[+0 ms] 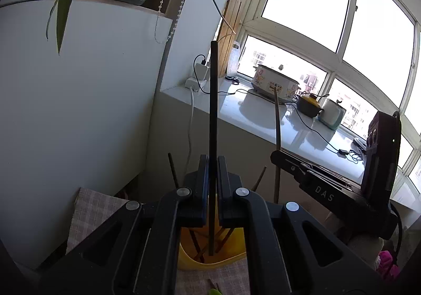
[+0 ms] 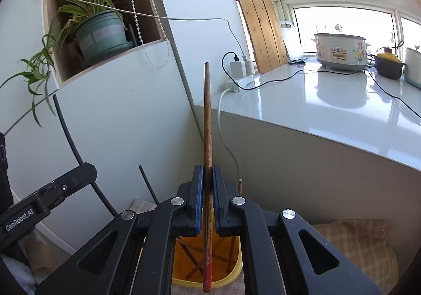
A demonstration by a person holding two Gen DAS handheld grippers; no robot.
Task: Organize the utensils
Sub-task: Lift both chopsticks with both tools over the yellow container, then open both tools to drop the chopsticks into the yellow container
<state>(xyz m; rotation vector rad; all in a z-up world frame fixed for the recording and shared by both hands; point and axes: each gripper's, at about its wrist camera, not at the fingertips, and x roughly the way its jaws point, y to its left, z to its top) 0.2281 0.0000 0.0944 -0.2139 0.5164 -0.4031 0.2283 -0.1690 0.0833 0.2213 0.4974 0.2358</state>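
Currently the left gripper (image 1: 212,189) is clamping a black chopstick (image 1: 213,116) upright at the frame's centre, its lower end hanging inside the yellow holder (image 1: 189,255) at the bottom centre. Meanwhile the right gripper (image 2: 208,197) is pinching a brown wooden chopstick (image 2: 208,123), also upright, its red tip sitting over the same yellow holder (image 2: 231,268), where more sticks are leaning.

Left gripper (image 1: 212,197) and right gripper (image 2: 208,201) side by side, tilted slightly downward, jaws clamped nearly together, each pinching an upright stick.
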